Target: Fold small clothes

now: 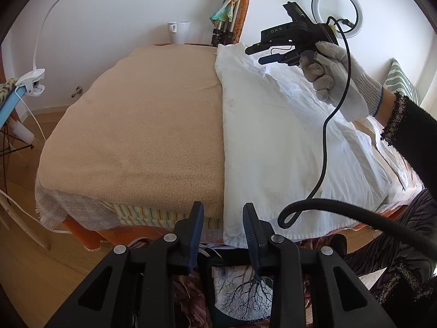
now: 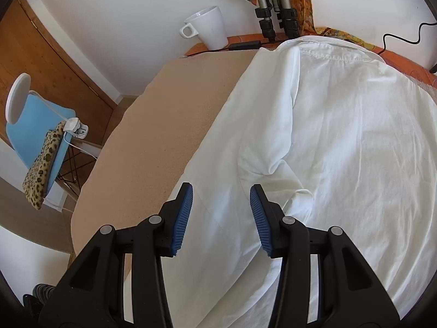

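Observation:
A white shirt [image 1: 273, 142] [image 2: 327, 136] lies spread over the right half of a table covered with a tan cloth [image 1: 136, 125] [image 2: 164, 114], its collar toward the wall. My left gripper [image 1: 222, 213] hangs at the table's near edge by the shirt's lower left corner, jaws open with nothing between the blue pads. My right gripper [image 2: 221, 199] hovers over the shirt's left side near a folded-in sleeve, open and empty. In the left wrist view the right gripper [image 1: 254, 55] sits above the collar end, held by a gloved hand [image 1: 336, 82].
A white mug [image 1: 179, 31] [image 2: 209, 28] and tripod legs [image 2: 275, 13] stand at the wall behind the table. A ring light [image 1: 337, 8] is at the back right, a clip lamp [image 1: 31, 82] on a blue chair [image 2: 35, 128] at the left. A black cable [image 1: 327, 136] dangles over the shirt.

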Action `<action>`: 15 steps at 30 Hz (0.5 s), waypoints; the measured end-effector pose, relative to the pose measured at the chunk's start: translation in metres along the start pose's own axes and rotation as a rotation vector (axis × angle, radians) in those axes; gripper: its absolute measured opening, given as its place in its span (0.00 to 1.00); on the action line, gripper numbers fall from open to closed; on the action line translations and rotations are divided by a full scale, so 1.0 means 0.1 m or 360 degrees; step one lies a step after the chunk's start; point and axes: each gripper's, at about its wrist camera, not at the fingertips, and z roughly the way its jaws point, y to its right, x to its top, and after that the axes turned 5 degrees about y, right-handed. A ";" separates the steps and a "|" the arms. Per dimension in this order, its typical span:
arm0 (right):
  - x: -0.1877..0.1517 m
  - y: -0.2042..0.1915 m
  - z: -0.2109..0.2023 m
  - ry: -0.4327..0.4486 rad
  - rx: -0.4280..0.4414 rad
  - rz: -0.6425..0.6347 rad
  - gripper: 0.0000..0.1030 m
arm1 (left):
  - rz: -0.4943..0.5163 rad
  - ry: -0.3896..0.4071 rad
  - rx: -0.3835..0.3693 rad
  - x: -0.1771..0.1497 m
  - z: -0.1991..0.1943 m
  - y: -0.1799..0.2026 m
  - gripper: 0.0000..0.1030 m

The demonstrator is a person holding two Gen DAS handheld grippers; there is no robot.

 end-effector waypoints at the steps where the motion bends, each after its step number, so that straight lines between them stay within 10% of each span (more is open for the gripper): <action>1: -0.01 0.00 -0.11 0.0021 0.0017 0.0009 0.45 | 0.0018 0.0017 0.0009 0.01 -0.03 0.01 0.29; 15: -0.41 0.29 -2.15 0.0464 0.0122 0.0187 0.55 | 0.0424 0.0243 0.0158 0.14 -0.29 0.43 0.31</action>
